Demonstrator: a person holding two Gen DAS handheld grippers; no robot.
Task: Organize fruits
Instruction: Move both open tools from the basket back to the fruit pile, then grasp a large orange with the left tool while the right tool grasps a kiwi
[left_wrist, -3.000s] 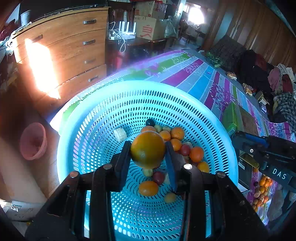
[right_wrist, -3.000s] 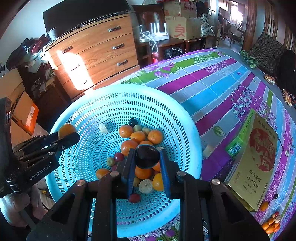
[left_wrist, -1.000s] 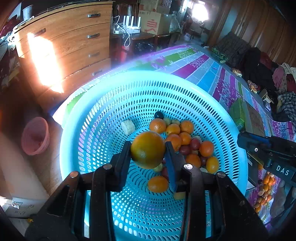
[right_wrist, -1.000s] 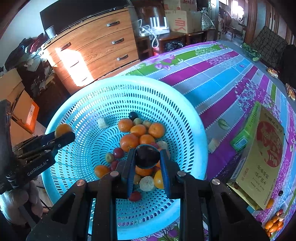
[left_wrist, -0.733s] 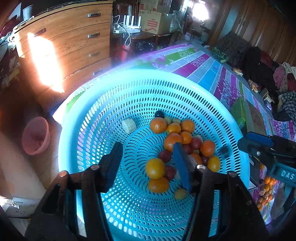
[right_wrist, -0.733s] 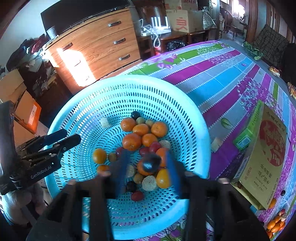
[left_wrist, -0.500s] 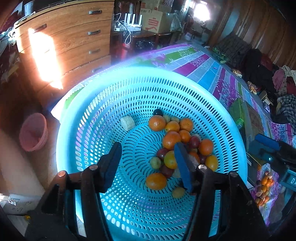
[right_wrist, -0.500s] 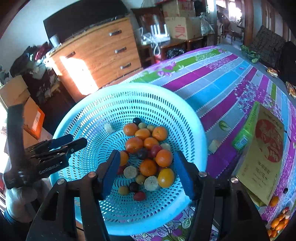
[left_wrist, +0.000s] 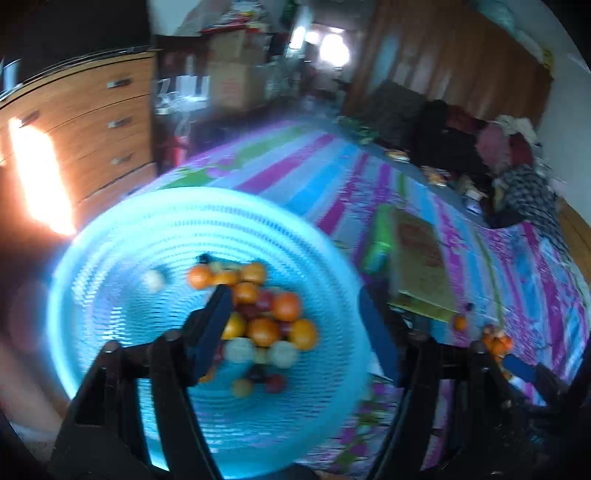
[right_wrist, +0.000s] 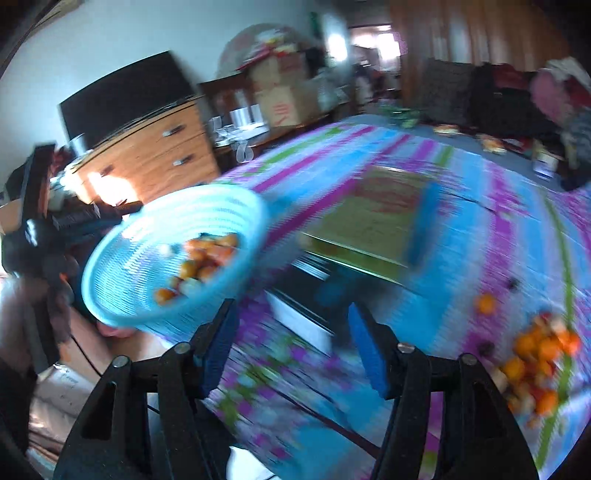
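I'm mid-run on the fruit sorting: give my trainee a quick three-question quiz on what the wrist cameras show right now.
1. True or false: the right gripper is carrying a fruit.
2. Where does the loose pile of orange and red fruit lie?
A. inside the round light-blue perforated plastic basket
B. on the striped purple, blue and green tablecloth
C. on the wooden chest of drawers
3. Fill in: the flat yellow-green cardboard box lies on the cloth to the basket's ____ in the left wrist view.

Key: 1 false, both its jaws stand apart with nothing between them. 2 B. 3 right.
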